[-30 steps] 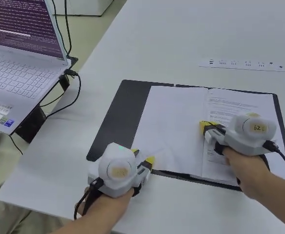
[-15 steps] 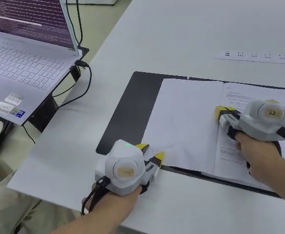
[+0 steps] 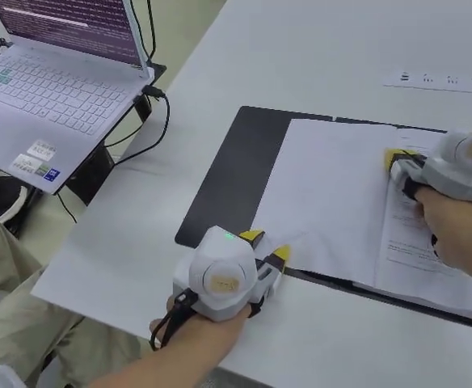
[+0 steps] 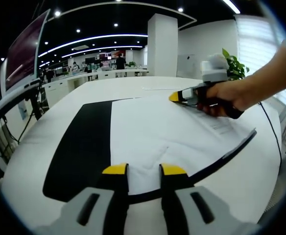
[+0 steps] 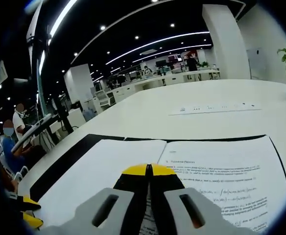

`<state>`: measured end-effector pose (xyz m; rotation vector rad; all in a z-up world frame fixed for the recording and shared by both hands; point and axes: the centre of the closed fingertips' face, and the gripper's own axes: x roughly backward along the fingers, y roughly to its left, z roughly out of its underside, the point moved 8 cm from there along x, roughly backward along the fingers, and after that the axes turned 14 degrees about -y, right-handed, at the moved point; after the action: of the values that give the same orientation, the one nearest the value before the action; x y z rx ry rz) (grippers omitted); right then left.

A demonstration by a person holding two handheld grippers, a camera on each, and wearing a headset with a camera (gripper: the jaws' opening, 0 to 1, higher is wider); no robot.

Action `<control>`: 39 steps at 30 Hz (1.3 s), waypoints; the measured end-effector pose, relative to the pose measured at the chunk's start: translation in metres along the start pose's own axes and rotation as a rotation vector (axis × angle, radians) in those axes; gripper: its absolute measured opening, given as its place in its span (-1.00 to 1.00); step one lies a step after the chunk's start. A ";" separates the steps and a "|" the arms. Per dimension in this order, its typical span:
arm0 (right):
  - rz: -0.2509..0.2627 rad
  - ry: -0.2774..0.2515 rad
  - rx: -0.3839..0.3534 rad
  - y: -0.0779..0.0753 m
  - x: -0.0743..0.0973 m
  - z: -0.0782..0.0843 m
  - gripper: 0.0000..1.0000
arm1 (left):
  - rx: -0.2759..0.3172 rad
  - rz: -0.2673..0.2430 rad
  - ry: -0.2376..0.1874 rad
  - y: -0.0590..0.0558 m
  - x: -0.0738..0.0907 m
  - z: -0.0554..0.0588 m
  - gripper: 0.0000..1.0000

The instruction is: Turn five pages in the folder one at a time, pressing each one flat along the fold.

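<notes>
The right gripper (image 5: 148, 170), jaws together and empty, is touching the folder (image 3: 228, 174) by its fold. The left gripper (image 4: 138, 169), jaws slightly apart and empty, is resting at the page (image 3: 325, 194) edge.

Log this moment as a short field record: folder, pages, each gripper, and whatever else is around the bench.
folder: black folder lying open on the white table
left side: blank page, lightly creased near its near edge
right side: printed page
left gripper: jaws open, tips at the blank page's near edge
right gripper: jaws shut, tips down on the paper by the fold
other items: laptop to the left of the table, screen lit; power strip beyond the folder
</notes>
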<state>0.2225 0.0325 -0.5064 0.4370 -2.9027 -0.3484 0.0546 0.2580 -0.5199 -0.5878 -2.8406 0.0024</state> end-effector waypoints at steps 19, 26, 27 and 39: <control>0.039 0.015 -0.006 -0.018 -0.043 -0.014 -1.00 | 0.003 -0.004 -0.011 0.000 0.000 0.001 -0.53; 0.018 0.026 -0.001 -0.020 -0.038 -0.009 -1.00 | 0.002 -0.003 -0.010 0.000 0.000 0.001 -0.53; 0.015 0.027 -0.004 -0.020 -0.037 -0.008 -1.00 | 0.002 -0.004 -0.009 0.000 0.000 0.001 -0.53; -0.013 0.039 -0.017 -0.004 -0.003 -0.004 -1.00 | 0.001 0.000 -0.007 0.000 0.000 0.001 -0.53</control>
<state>0.2278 0.0290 -0.5038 0.4554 -2.8578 -0.3620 0.0542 0.2583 -0.5206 -0.5880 -2.8471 0.0057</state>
